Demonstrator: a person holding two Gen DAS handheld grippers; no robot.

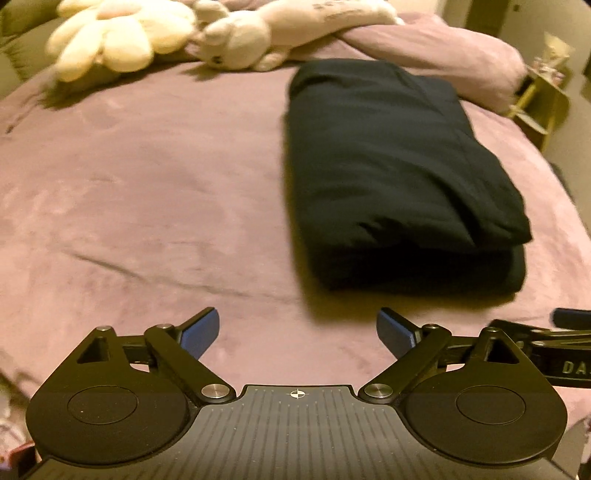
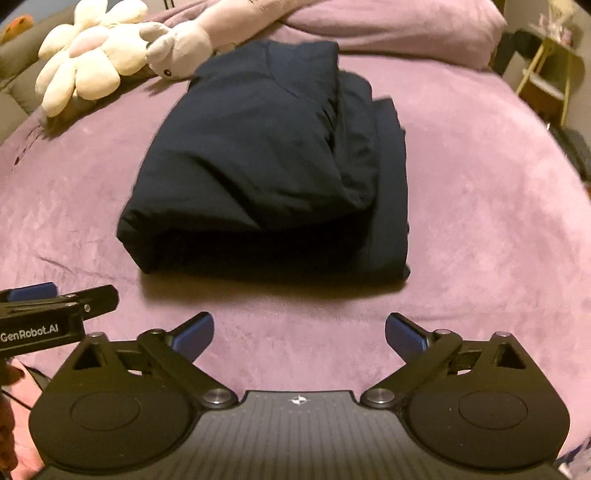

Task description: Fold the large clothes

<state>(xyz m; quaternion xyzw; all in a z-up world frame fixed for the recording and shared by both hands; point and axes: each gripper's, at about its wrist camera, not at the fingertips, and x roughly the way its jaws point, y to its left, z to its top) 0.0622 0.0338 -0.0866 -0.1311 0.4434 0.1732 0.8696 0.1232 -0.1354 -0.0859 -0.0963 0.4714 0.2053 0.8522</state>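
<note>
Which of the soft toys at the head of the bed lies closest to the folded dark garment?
The pale bear-like plush toy, beside the garment's far corner; the flower-shaped cushion lies farther left.

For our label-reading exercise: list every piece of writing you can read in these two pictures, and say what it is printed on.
"GenRobot.AI": white print on the left gripper's black body, right wrist view.
"DA", cut off at the picture's edge: on the right gripper's body, left wrist view.
Dark print on the long plush toy: too blurred to read.
The folded dark garment shows no writing.
</note>
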